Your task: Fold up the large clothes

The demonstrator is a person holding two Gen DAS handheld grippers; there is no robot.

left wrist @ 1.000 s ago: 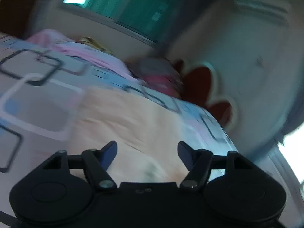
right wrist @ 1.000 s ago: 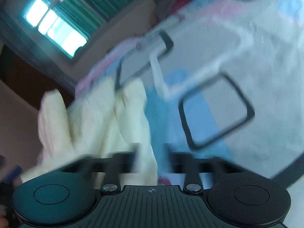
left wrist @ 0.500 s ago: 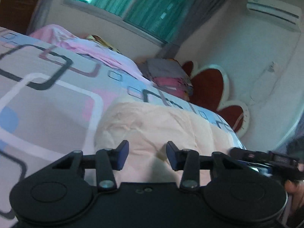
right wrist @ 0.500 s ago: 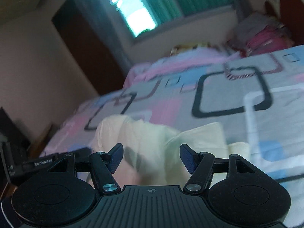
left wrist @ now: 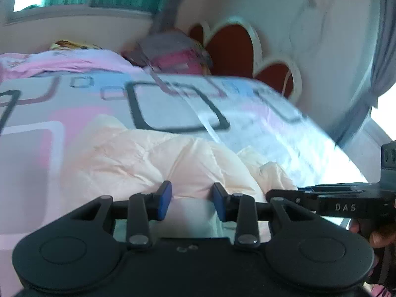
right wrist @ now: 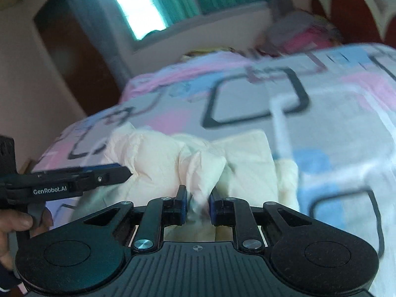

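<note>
A pale cream garment lies bunched on the patterned bed sheet. My left gripper sits at its near edge, jaws partly open with cloth between the blue pads. In the right wrist view the garment is gathered in folds, and my right gripper has its jaws nearly closed on a bunched fold. The left gripper shows in the right wrist view, its tip touching the garment's left side. The right gripper shows at the right of the left wrist view.
Pink bedding and a pile of pink and grey clothes lie at the head of the bed. A red scalloped headboard stands behind. The bed's right edge drops off. A window with green curtains is beyond.
Both grippers have come down to the garment's near edge. The right jaws have closed from wide open onto a fold. The left jaws stay partly open.
</note>
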